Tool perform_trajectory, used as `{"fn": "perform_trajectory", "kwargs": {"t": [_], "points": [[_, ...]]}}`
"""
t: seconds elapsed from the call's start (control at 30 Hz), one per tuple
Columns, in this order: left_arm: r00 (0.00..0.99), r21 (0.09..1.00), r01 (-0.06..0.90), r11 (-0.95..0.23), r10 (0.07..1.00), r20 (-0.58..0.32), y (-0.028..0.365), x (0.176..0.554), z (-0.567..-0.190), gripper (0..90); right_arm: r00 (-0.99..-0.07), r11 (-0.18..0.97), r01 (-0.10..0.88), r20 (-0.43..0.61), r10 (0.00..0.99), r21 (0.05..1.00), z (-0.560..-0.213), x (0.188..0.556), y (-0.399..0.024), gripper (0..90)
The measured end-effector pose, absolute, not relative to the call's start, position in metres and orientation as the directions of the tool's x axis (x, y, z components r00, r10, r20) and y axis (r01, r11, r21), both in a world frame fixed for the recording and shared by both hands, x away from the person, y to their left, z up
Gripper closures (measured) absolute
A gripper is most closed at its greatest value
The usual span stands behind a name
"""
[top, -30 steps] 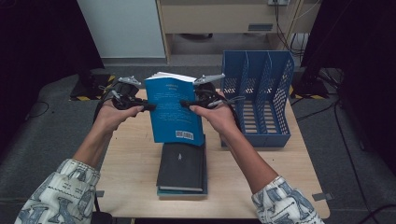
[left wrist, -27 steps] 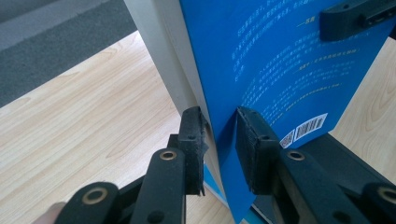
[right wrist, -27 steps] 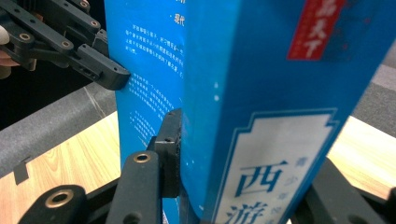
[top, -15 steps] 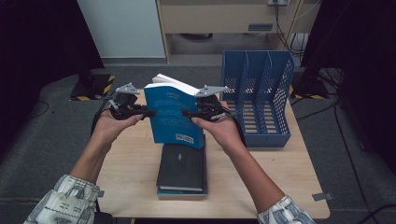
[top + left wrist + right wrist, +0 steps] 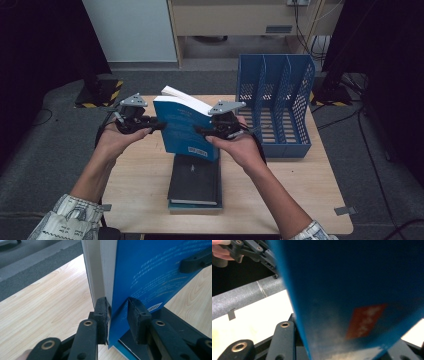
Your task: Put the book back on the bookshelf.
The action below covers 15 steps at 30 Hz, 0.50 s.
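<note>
Thick blue softcover book (image 5: 184, 126) held tilted at frame centre, above a dark hardcover book (image 5: 195, 179) on the light wooden table (image 5: 140, 175). Left gripper (image 5: 156, 124) pinches its left edge; right gripper (image 5: 201, 131) clamps its right edge. Blue perforated plastic file rack (image 5: 280, 107) stands right.

Blue book (image 5: 182, 127), blue perforated file rack (image 5: 275, 112), black fingers (image 5: 137, 315)

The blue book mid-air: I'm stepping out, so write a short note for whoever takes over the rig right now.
Left gripper: shut on the blue book, at its page edge.
Right gripper: shut on the opposite edge.
Book is held upright above the table, over the dark books stacked flat.
Done: book lifted off the stack.
Left, probably: carry it right into the blue file rack, slots look empty; then the stack.
</note>
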<state>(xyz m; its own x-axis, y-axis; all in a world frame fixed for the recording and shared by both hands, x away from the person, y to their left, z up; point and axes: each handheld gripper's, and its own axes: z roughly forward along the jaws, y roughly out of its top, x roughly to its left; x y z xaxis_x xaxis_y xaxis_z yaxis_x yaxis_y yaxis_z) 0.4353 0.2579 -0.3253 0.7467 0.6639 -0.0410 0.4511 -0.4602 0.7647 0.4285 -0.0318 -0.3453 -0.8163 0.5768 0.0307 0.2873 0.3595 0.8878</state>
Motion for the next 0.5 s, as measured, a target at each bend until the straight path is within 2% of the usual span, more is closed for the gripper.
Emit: {"fn": "perform_trajectory", "kwargs": {"t": [0.33,0.5], "points": [[0.744,0.784,0.44,-0.437,0.666,-0.047,0.26,0.43,-0.329,68.0,-0.826,0.359,0.286,0.039,0.563,0.889,-0.343,0.427,-0.031,49.6],[0.741,0.785,0.441,-0.435,0.67,-0.045,0.26,0.431,-0.33,67.5,-0.833,0.34,0.267,0.038,0.552,0.902,-0.331,0.426,-0.031,45.3]]}}
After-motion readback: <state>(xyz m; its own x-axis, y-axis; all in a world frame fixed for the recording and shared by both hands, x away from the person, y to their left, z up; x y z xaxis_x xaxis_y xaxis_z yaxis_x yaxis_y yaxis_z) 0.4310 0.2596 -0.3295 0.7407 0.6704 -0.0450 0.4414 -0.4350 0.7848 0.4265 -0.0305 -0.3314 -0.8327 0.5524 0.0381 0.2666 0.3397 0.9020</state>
